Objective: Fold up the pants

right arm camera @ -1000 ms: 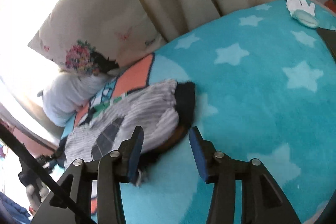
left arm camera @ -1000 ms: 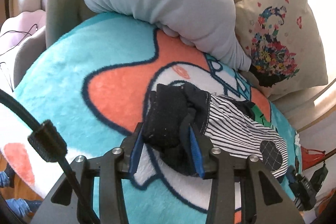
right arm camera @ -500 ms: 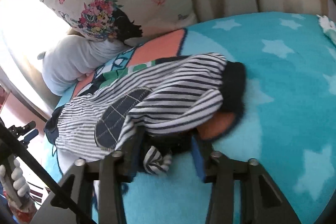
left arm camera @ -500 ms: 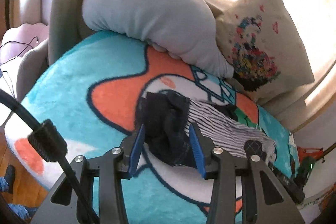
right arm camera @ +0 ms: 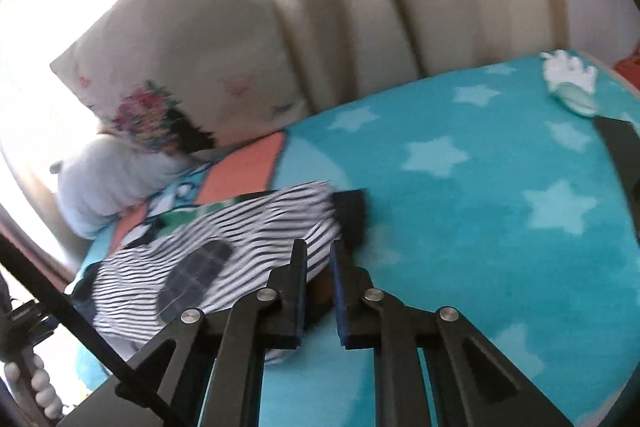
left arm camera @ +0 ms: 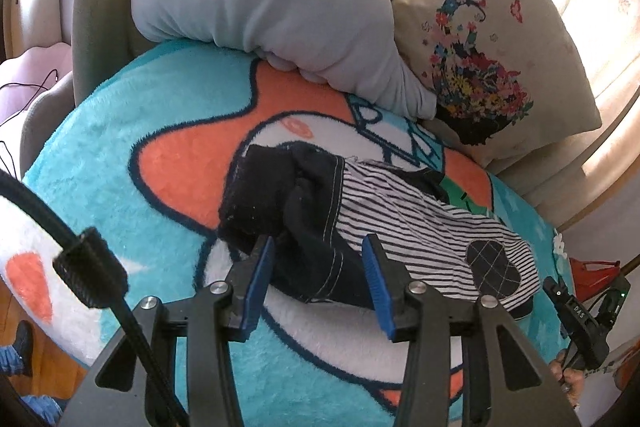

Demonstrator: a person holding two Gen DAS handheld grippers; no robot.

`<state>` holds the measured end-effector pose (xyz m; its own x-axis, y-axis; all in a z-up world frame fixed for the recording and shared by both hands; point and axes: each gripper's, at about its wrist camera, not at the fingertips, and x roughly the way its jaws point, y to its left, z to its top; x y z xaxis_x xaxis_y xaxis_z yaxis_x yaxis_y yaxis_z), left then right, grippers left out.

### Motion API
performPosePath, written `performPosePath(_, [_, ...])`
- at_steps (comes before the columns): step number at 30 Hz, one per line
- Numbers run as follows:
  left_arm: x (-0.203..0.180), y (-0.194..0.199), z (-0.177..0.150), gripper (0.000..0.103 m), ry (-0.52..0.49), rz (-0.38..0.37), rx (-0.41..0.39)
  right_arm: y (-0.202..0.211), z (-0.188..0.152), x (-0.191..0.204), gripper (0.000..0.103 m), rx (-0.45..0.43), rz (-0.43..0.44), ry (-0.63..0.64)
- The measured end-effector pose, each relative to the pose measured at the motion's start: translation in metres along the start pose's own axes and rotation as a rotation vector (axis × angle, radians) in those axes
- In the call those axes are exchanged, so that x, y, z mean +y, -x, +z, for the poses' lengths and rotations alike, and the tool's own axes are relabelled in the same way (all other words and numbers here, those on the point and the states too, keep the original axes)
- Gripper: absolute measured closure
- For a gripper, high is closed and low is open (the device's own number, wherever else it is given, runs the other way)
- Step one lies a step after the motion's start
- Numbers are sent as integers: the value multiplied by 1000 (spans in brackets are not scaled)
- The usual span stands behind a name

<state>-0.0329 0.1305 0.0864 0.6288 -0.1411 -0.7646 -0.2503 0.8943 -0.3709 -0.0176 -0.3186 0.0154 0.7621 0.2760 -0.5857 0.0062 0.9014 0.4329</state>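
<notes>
The pants are black-and-white striped with a dark waistband and a checked knee patch, lying bunched on a cartoon blanket. My left gripper is open, its blue pads either side of the dark waistband end, which lies between the fingers. In the right wrist view the pants stretch to the left. My right gripper is nearly shut on the striped leg end beside the dark cuff; the view is blurred.
A turquoise, orange and white plush blanket covers the bed, with stars in the right wrist view. A grey plush pillow and a floral cushion lie at the back. A white glove lies far right.
My left gripper has opened wider around the waistband. My right gripper has closed from wide open onto the leg end and the view has swung.
</notes>
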Motion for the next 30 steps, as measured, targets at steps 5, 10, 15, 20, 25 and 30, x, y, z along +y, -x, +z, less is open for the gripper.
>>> performPosePath(5, [-1,0,0,59,-3,-7,1,10,1,-12,89,-19,3,-35])
performPosePath(10, [-7,-3,-3,49,10,-55,27,13,-8,4,54,42,250,-57])
performPosePath(15, [-14,-13,-8,49,28,-121,83,-12,-27,30,50,183,400,-70])
performPosePath(20, [-26,-11,-12,48,-25,-85,66,-24,-34,39,50,228,391,-71])
performPosePath(25, [-12,-11,-11,46,60,-152,87,-25,-35,28,50,239,418,-118])
performPosePath(30, [-3,-15,-13,46,129,-256,137,-38,-34,26,50,270,428,-165])
